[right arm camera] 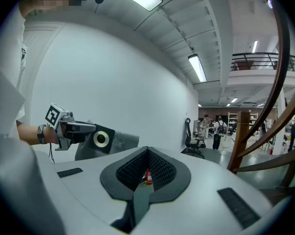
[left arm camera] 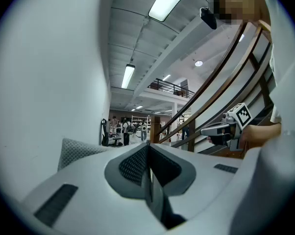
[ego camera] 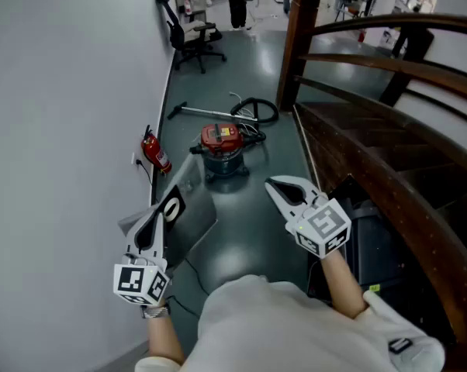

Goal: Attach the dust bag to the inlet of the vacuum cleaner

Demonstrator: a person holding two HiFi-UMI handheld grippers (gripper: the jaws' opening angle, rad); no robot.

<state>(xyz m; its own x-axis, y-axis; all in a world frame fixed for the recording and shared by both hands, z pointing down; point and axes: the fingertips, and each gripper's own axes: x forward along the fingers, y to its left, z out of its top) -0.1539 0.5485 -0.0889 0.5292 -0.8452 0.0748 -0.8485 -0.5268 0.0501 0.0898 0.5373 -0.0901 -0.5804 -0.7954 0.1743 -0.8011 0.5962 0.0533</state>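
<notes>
A vacuum cleaner (ego camera: 222, 149) with a red top and grey drum stands on the floor ahead. In the right gripper view it is only a small red speck (right arm camera: 148, 176) beyond the closed pads. The dust bag (ego camera: 183, 208) is grey, with a black card collar and a pale ring hole (right arm camera: 101, 139). It hangs in the air at the left, and my left gripper (ego camera: 152, 223) is shut on its collar edge. In the left gripper view, grey bag fabric (left arm camera: 76, 153) shows beside the closed jaws of the left gripper (left arm camera: 147, 168). My right gripper (ego camera: 284, 188) is shut and empty, level with the left one.
A white wall runs along the left with a red fire extinguisher (ego camera: 157, 155) at its foot. A dark wooden staircase and railing (ego camera: 389, 60) fill the right. The vacuum's hose and wand (ego camera: 233, 113) lie behind it. An office chair (ego camera: 191, 37) stands farther back.
</notes>
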